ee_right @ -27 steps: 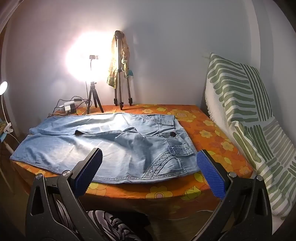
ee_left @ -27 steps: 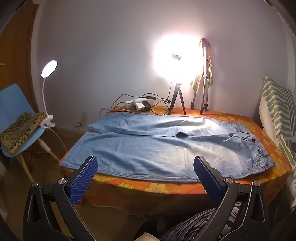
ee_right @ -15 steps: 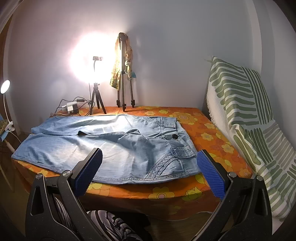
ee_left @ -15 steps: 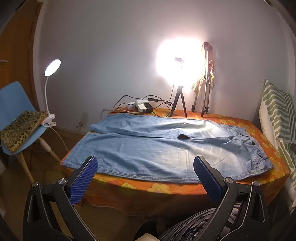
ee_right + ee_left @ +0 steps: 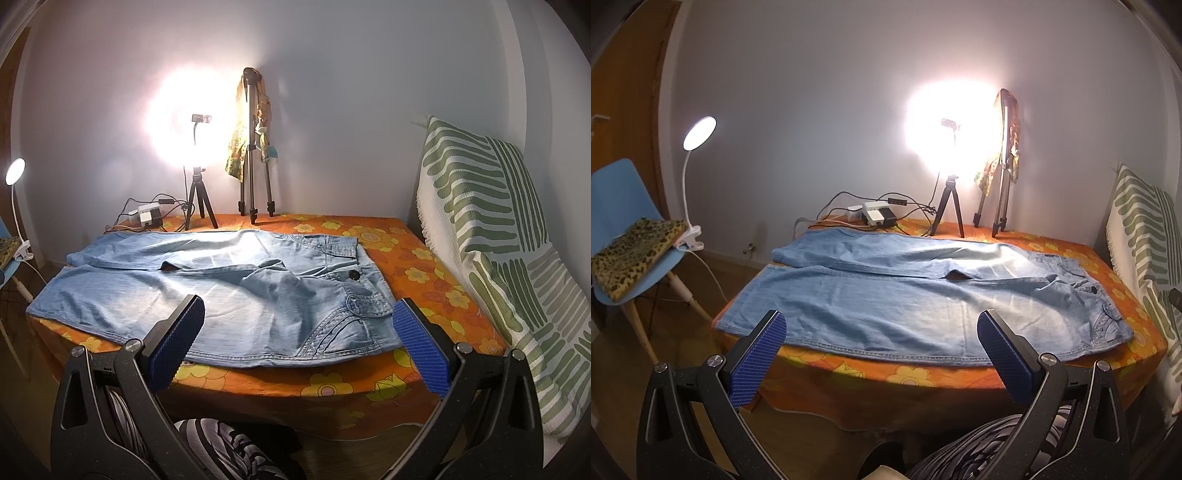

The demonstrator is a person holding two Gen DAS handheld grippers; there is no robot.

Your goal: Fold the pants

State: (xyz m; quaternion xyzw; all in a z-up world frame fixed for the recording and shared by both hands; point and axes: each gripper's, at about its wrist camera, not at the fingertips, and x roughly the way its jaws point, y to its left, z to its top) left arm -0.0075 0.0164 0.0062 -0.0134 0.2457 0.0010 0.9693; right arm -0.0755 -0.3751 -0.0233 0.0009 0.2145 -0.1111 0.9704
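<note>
I am at the very start of this job. The light blue denim pants (image 5: 905, 295) lie spread flat on the table under its orange flowered cloth (image 5: 1052, 243), both legs stretched toward the left edge and the waistband with its dark button (image 5: 354, 275) toward the right end. The far leg lies slightly over the near one around the crotch, and the fabric shows a few soft ripples, but no fold has been made that I can see.

My left gripper (image 5: 882, 354) hangs off the near table edge with its blue-padded jaws standing wide apart and nothing between them; the near hem of the front leg lies just beyond its tips. My right gripper (image 5: 299, 350) is spread just as wide and equally empty, sitting before the pocket and waistband corner at the near edge. Neither touches the denim.

Everything is left to do: as I judge it, take hold of the near edge at both ends, bring one leg over the other, then fold the length across. At the back, the small black tripod with its bright light (image 5: 947, 206) and the tangle of cables (image 5: 871, 214) stand close to the far leg, so I want to keep the cloth clear of them.
</note>
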